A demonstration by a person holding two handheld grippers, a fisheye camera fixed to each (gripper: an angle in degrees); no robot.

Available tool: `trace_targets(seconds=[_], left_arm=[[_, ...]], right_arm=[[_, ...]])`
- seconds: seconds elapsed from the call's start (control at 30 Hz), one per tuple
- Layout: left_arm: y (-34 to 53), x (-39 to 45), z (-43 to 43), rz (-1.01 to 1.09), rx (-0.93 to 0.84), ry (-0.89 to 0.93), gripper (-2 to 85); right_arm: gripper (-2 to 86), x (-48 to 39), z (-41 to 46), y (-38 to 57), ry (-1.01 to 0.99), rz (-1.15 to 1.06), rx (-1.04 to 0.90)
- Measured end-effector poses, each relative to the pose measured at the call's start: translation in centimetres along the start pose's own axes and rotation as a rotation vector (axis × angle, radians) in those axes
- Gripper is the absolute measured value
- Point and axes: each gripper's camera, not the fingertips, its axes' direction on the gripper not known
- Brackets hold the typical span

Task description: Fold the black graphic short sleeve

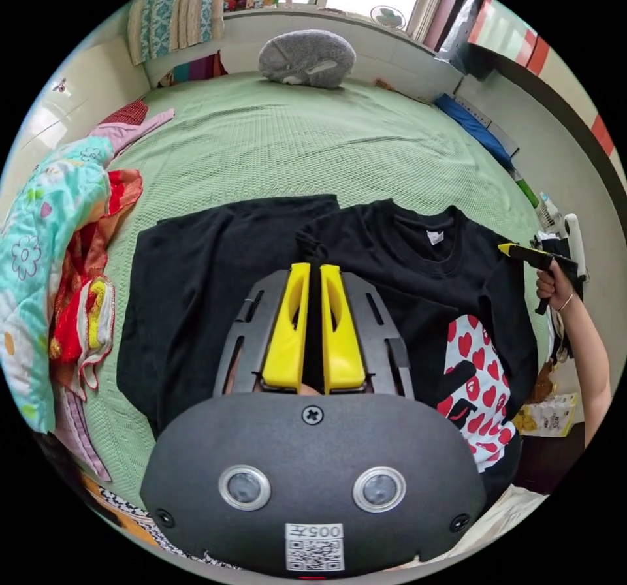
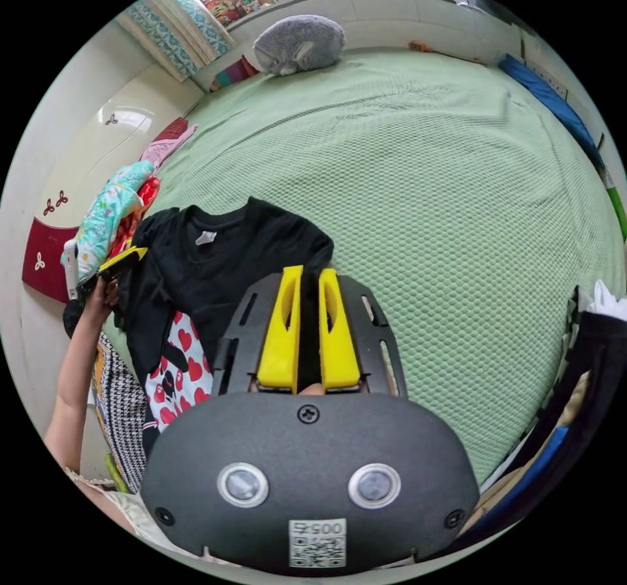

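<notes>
The black short sleeve shirt [image 1: 418, 284] lies front up on the green bedspread [image 1: 294, 141], collar away from me. Its white panel of red hearts [image 1: 480, 389] is near the right. My left gripper [image 1: 314, 268] has its yellow jaws closed on a bunched black fold of the shirt's shoulder. A flat black panel [image 1: 196, 298] spreads to the left; I cannot tell if it belongs to the same shirt. In the right gripper view my right gripper [image 2: 310, 271] is shut on the black sleeve edge of the shirt [image 2: 222, 265]. A hand holds the right gripper [image 1: 522, 253] at the shirt's far side.
A grey plush cushion [image 1: 307, 56] rests at the head of the bed. A heap of colourful clothes [image 1: 65, 252] lines the left edge. A blue item [image 1: 470, 125] lies along the right edge. Dark clothes [image 2: 594, 363] hang at the right of the right gripper view.
</notes>
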Motion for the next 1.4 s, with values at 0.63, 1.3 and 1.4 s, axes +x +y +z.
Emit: trace_targets(seconds=[0.63,1.3,1.4], left_arm=[[-9.5,3.0,-4.5,-0.15,0.04,-0.115,4.3],[27.1,7.2,-8.9,0.047,-0.123,0.103,9.7],[30.9,8.4,-7.9,0.013,-0.151,0.145,10.7]], right_arm=[[3.3,-1.1,-6.9,-9.1,0.305,0.234,0.223],[11.0,-1.6,-5.8,30.1,0.123,-0.085,-0.095],[10.7,-3.2,-4.4,33.6,0.159,-0.068,-0.095]])
